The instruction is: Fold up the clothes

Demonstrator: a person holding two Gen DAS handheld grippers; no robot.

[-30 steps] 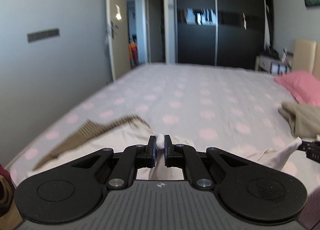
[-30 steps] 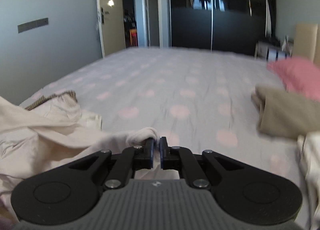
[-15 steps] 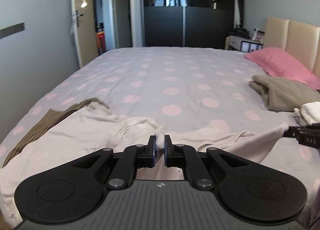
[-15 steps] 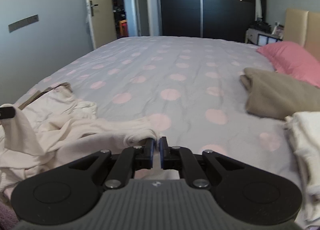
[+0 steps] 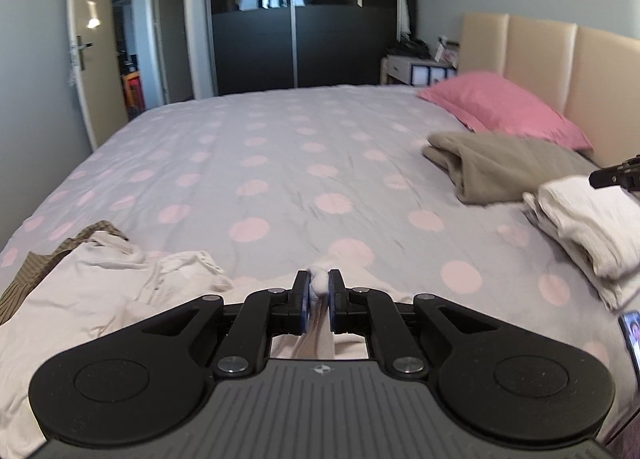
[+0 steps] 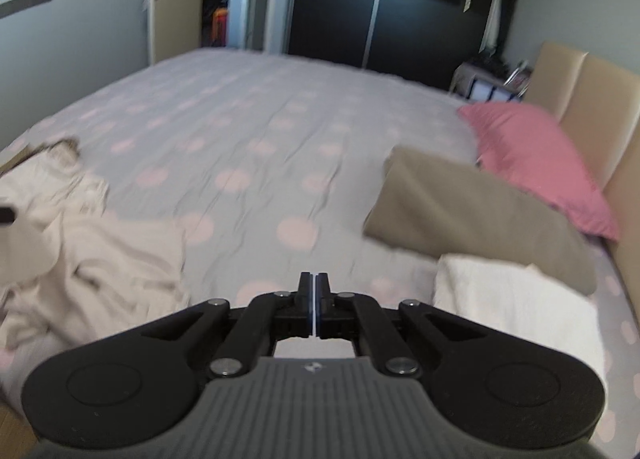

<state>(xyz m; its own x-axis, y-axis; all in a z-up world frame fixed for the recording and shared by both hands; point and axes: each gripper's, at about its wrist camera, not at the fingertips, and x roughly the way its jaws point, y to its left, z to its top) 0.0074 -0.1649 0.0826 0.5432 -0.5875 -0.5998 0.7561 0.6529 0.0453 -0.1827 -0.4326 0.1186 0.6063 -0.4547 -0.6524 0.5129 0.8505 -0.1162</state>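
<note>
Left wrist view showed a grey, pink-dotted bed (image 5: 280, 163); left tongs (image 5: 319, 291) pinched the crumpled cream garment (image 5: 100, 299) at its near edge. Right tongs (image 6: 313, 291), previously gripping it, were closed and empty.

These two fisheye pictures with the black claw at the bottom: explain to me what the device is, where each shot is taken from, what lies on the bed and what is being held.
No robot here: a person carries a two-finger gripper in each hand, and a camera on each looks forward along its fingers. The left view shows the left gripper shut on a bunch of the cream garment, which lies crumpled on the dotted bedspread. The right view shows the right gripper shut, with nothing visible between its jaws. Also on the bed: a folded olive-brown garment, a folded white garment nearer the cameras, a pink pillow by the headboard, and a striped brown garment partly under the cream one.
</note>
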